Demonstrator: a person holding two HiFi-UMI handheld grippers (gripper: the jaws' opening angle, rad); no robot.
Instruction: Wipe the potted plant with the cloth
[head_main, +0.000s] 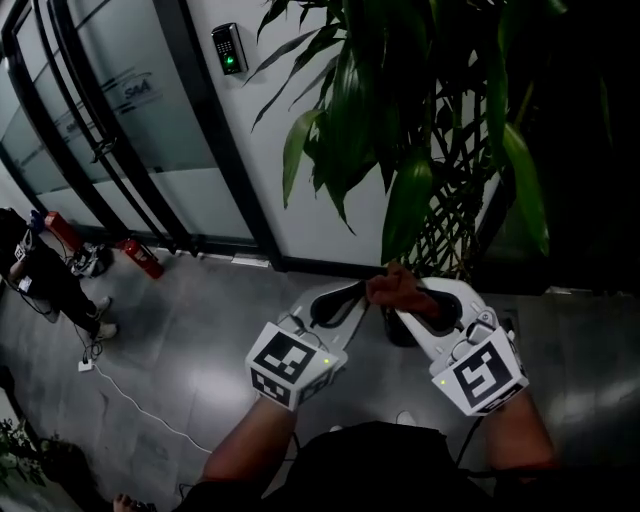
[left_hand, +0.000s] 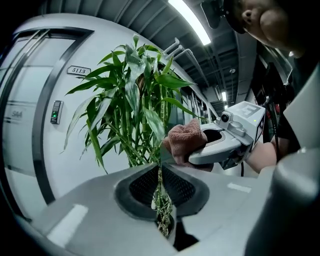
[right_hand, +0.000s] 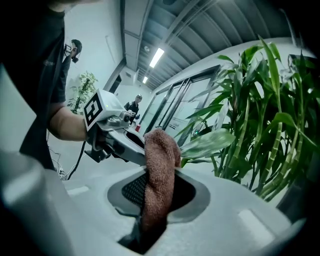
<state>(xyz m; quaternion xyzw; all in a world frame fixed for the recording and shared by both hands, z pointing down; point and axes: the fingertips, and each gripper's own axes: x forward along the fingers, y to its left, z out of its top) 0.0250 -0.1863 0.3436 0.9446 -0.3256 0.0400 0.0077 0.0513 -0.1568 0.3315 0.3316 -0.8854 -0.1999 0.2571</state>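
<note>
The potted plant (head_main: 400, 110) rises ahead with long green leaves, its braided trunk (head_main: 450, 225) behind both grippers. A brown cloth (right_hand: 160, 160) hangs bunched in my right gripper (right_hand: 159, 175), which is shut on it. In the head view the cloth (head_main: 390, 288) sits where the two grippers meet. My left gripper (left_hand: 161, 170) points level at the plant, jaws a narrow slit apart. One leaf (left_hand: 154, 125) runs down edge-on into that slit, and the trunk shows through it. In the right gripper view that leaf (right_hand: 210, 144) reaches behind the cloth toward the left gripper (right_hand: 130, 147).
Glass doors with black frames (head_main: 110, 140) and a white wall with a keypad (head_main: 229, 48) stand behind the plant. Red fire extinguishers (head_main: 143, 258) lean by the door. A person (head_main: 45, 275) stands at the far left, and a white cable (head_main: 140, 405) crosses the grey floor.
</note>
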